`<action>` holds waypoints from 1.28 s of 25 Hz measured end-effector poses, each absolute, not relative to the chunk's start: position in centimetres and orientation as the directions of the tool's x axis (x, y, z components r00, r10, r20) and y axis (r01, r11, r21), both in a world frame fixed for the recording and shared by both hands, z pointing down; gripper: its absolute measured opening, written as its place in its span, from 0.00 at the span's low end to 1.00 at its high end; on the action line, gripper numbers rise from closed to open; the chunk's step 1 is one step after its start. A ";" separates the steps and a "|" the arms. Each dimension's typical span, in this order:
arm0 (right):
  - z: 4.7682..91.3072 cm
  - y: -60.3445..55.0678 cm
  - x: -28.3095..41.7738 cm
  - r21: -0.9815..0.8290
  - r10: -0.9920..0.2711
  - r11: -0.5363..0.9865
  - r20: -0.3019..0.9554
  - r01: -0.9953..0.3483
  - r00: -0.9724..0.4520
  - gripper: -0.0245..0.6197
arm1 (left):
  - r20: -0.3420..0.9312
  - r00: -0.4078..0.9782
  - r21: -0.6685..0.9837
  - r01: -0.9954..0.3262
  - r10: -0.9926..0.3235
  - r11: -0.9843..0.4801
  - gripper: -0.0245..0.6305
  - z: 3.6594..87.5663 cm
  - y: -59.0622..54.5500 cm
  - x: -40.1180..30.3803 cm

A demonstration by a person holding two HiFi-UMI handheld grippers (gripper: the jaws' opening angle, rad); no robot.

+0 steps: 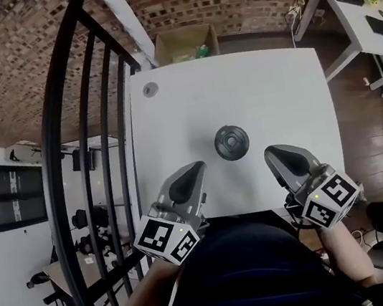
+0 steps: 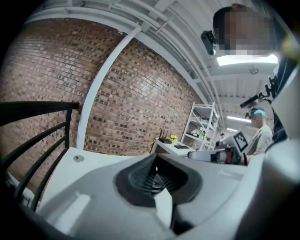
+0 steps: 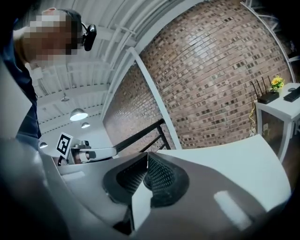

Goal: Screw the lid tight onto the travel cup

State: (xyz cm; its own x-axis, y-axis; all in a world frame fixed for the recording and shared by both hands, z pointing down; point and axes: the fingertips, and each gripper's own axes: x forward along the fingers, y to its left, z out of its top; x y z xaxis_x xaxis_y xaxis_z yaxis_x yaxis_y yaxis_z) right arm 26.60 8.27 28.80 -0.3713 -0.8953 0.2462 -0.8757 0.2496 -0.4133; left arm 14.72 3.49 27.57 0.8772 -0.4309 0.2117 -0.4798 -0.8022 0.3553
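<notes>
The travel cup (image 1: 231,142) stands upright on the white table (image 1: 239,90), seen from straight above, so only its dark round lid shows. My left gripper (image 1: 195,167) is held over the table's near edge, left of the cup and clear of it, shut with nothing in it. My right gripper (image 1: 273,151) mirrors it on the cup's right, also shut and empty. In the left gripper view the ribbed pads (image 2: 151,178) meet with nothing between them. The right gripper view shows the same for its pads (image 3: 161,176). Neither gripper view shows the cup.
A black stair railing (image 1: 93,129) runs along the table's left side. A small round disc (image 1: 150,88) lies near the far left corner. An open cardboard box (image 1: 186,44) sits beyond the far edge. A white desk (image 1: 356,5) stands at the right rear.
</notes>
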 end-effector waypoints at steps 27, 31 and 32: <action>26.3 10.5 21.1 -0.134 -0.967 0.059 0.239 -0.989 -0.090 0.06 | 0.131 0.940 0.289 -0.339 -0.314 -0.895 0.05 27.8 6.9 8.0; 26.0 10.8 21.1 -0.122 -0.972 0.065 0.219 -0.990 -0.091 0.06 | 0.132 0.940 0.267 -0.339 -0.314 -0.902 0.05 27.6 7.0 8.5; 25.9 10.8 21.2 -0.122 -0.972 0.072 0.213 -0.990 -0.097 0.06 | 0.130 0.938 0.261 -0.344 -0.321 -0.902 0.05 27.4 7.0 8.8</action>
State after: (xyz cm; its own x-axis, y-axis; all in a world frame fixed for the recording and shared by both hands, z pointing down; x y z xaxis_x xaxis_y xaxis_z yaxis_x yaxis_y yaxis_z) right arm 21.19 10.82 25.91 -0.0969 -0.9722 0.2130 -0.9899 0.0718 -0.1223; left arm 8.78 7.03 27.41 0.9382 -0.3207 0.1299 -0.3444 -0.9017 0.2612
